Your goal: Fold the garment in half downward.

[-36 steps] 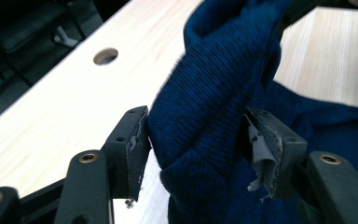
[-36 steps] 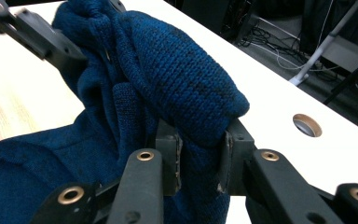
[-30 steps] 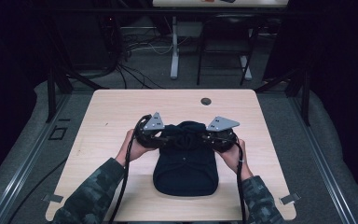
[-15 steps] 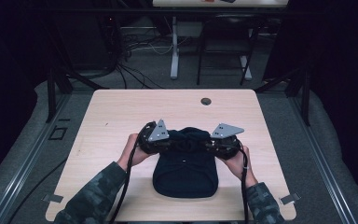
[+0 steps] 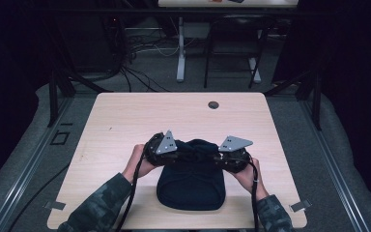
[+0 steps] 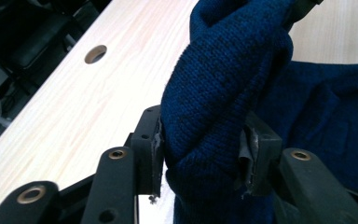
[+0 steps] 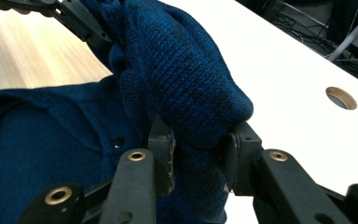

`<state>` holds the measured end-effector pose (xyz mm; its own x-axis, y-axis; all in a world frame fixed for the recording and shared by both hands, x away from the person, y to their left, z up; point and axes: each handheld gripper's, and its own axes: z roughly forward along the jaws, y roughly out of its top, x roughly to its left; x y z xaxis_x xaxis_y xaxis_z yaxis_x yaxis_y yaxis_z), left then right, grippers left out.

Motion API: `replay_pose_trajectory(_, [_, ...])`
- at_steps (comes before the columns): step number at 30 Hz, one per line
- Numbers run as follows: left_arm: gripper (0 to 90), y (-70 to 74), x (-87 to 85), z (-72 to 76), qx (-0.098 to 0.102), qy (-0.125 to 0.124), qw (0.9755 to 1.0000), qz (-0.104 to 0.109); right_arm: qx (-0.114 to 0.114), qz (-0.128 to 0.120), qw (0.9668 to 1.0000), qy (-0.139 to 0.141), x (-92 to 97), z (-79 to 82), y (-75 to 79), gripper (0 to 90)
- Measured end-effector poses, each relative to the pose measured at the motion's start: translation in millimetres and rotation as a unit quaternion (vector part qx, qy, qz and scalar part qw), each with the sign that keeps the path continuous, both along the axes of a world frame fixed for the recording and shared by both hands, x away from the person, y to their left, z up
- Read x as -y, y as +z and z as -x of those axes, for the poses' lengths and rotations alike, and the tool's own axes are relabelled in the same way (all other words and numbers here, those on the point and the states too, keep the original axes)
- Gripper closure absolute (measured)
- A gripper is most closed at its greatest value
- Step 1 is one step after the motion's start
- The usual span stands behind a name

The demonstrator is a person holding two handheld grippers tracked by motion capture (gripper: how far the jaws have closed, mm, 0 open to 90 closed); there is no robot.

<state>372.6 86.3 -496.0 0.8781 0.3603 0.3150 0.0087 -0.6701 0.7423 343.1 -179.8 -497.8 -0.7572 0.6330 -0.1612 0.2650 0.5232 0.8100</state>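
A dark navy knitted garment (image 5: 190, 184) lies folded on the near middle of the wooden table (image 5: 125, 121). My left gripper (image 5: 166, 150) is shut on a bunched fold at its far left corner, and my right gripper (image 5: 228, 155) is shut on the far right corner. In the left gripper view the knit (image 6: 219, 84) is pinched between both jaws of my left gripper (image 6: 200, 158) and lifted off the table. The right gripper view shows the same knit (image 7: 177, 70) clamped by my right gripper (image 7: 196, 158), with a small button (image 7: 117, 142) on the flat part below.
A round cable hole (image 5: 213, 105) sits near the table's far edge. Bare wood (image 5: 125, 121) lies to the left, right and beyond the garment. Chair legs and cables (image 5: 140, 53) stand on the floor behind the table.
Both grippers have drawn the garment's far edge toward the person, folding it over the rest. The bundle now looks shorter front to back.
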Motion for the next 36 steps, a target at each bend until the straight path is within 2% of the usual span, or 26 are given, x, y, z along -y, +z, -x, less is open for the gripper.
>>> replay_pose_trajectory(8, [54.6, -5.1, -2.6, 8.2, -0.011, -0.009, 0.9999, 0.002, -0.002, 0.008, 0.9999, 0.009, -0.9, 10.9, -6.1, 66.5])
replay_pose_trajectory(13, [59.2, -10.8, -5.4, 16.4, -0.022, -0.022, 0.9995, 0.008, -0.008, 0.014, 0.9997, 0.018, -1.3, 18.8, -10.6, 66.6])
replay_pose_trajectory(21, [62.3, -21.0, -5.9, 28.9, -0.029, -0.038, 0.9988, 0.003, -0.013, 0.032, 0.999, 0.028, 0.0, 30.4, -18.3, 66.7])
replay_pose_trajectory(27, [62.6, -32.5, -8.2, 34.8, -0.049, -0.044, 0.9977, 0.016, -0.025, 0.034, 0.9984, 0.036, -0.2, 36.2, -25.0, 66.6])
replay_pose_trajectory(36, [62.5, -47.3, -10.3, 43.9, -0.067, -0.05, 0.9965, 0.009, -0.046, 0.052, 0.9964, 0.049, -2.8, 43.8, -38.9, 65.7])
